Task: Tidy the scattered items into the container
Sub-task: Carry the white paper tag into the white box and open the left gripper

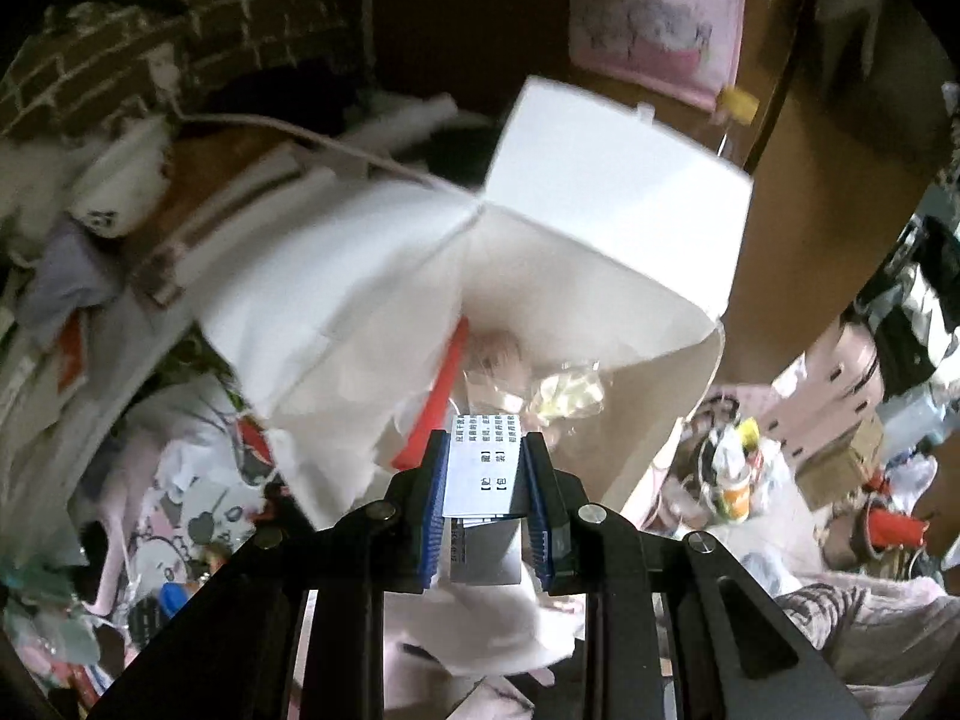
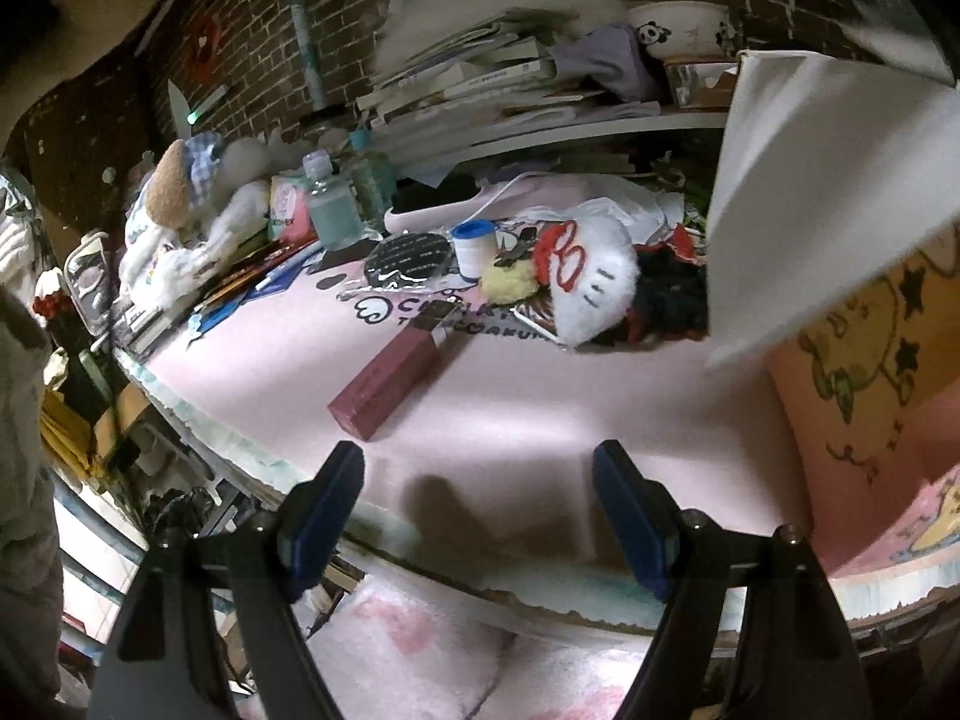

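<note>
Left gripper point(image 1: 483, 483): blue-padded jaws clamped on a small white box printed with Chinese text point(image 1: 483, 468), held over the mouth of a white cardboard container point(image 1: 600, 324) with open flaps. Directly ahead of the tips, inside the container: a red strip-shaped item point(image 1: 438, 396) and crumpled clear plastic wrap point(image 1: 564, 390). Beyond the tips, one white flap point(image 1: 618, 180) stands raised. To the left of the jaws: a pink character-print cloth point(image 1: 198, 516). To the right and farther off: a heap of bags and small packages point(image 1: 744, 468), blurred.

Right gripper point(image 2: 480, 510): jaws apart, nothing between them, poised over the near edge of a pink desk mat point(image 2: 510, 396). Just ahead and slightly left of the tips: a long maroon box point(image 2: 390, 384) lying flat. Farther ahead: a white plush with a red bow point(image 2: 594, 282), a yellow fluffy item point(image 2: 510, 285), a black round compact point(image 2: 411, 258), a white roll with a blue rim point(image 2: 473, 249). Ahead left: clear bottles point(image 2: 333, 204) and a plush dog point(image 2: 180, 210). Far ahead: stacked books point(image 2: 480, 84) against a brick wall point(image 2: 252, 30). To the right of the tips: the white container's side, seen from outside.
</note>
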{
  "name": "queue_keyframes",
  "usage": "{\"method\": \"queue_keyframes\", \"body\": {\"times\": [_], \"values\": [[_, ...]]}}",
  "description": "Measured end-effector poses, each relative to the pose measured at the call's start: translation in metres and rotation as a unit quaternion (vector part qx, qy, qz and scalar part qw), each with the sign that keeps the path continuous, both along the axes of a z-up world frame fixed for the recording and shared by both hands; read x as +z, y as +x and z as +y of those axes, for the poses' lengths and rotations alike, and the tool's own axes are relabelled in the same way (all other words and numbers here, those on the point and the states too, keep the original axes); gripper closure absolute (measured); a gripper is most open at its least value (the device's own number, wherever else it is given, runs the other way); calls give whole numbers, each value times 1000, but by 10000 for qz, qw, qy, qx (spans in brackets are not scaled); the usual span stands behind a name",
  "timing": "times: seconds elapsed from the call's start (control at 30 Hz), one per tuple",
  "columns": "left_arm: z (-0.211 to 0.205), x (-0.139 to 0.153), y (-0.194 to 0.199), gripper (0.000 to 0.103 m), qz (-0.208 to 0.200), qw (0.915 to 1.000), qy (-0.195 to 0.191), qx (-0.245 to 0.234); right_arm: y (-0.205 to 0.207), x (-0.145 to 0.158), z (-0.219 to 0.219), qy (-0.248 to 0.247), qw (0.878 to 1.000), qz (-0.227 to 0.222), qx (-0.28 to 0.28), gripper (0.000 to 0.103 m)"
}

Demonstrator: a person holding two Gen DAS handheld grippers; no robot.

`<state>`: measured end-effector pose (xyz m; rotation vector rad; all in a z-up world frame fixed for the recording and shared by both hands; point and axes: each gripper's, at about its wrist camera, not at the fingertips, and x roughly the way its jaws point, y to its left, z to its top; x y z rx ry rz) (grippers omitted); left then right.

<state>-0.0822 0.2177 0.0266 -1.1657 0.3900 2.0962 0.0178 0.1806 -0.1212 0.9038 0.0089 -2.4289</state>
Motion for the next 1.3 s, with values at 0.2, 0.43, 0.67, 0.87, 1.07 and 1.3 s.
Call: {"method": "queue_keyframes", "body": {"times": [0.2,0.43,0.67,0.87,1.07,1.3], "values": [[20,-17,-8,84,-293,9990,-318,-124,3,-1,5,-79,10000,50,-28,27],[28,-30,-11,81,-349,9970,-663,-177,3,-1,6,-103,9999,67,-1,27],[24,-30,-12,46,-183,9970,-752,-2,3,-1,6,-70,9999,85,12,27],[14,-19,-6,41,-107,9986,-509,85,3,-1,6,-66,9999,89,9,27],[-3,5,5,28,88,9996,-67,261,3,-1,6,-78,9999,106,-15,27],[-40,26,27,22,873,9932,-33,768,3,-1,-1,-41,9999,167,-14,27]]}}
